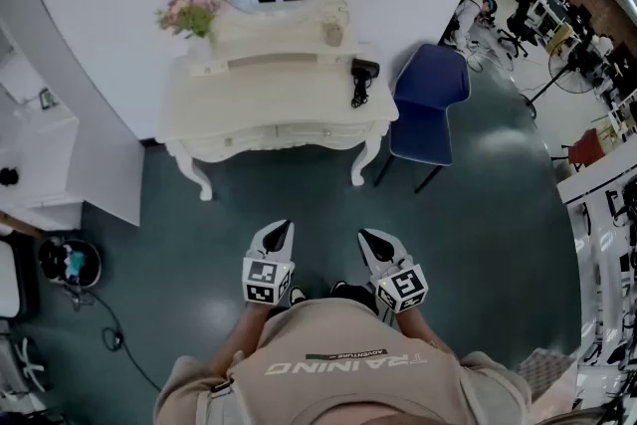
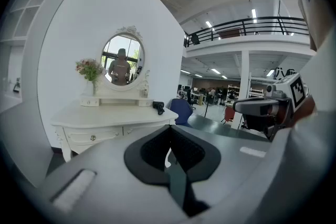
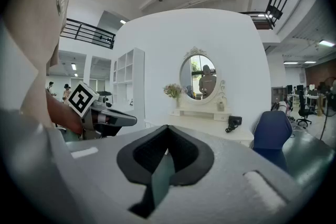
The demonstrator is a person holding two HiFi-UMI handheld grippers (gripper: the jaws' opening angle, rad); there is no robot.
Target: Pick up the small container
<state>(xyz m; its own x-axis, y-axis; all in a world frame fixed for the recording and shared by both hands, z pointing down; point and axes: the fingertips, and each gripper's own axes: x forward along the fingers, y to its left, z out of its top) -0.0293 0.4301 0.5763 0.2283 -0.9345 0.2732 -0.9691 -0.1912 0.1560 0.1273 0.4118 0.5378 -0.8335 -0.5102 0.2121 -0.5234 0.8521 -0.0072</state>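
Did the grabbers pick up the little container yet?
Not yet. Nothing is done: the left gripper and right gripper are shut and empty, near the person's body. In hand: nothing. A small jar, probably the container, sits on the shelf of the dressing table across the floor. Left: walk over, open, grab it, lift.

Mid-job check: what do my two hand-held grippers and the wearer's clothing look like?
The left hand-held gripper and right hand-held gripper each have a pale grey tapering shell, black inner pads and a cube of black-and-white square markers at the rear. No cables show. The person wears a beige top.
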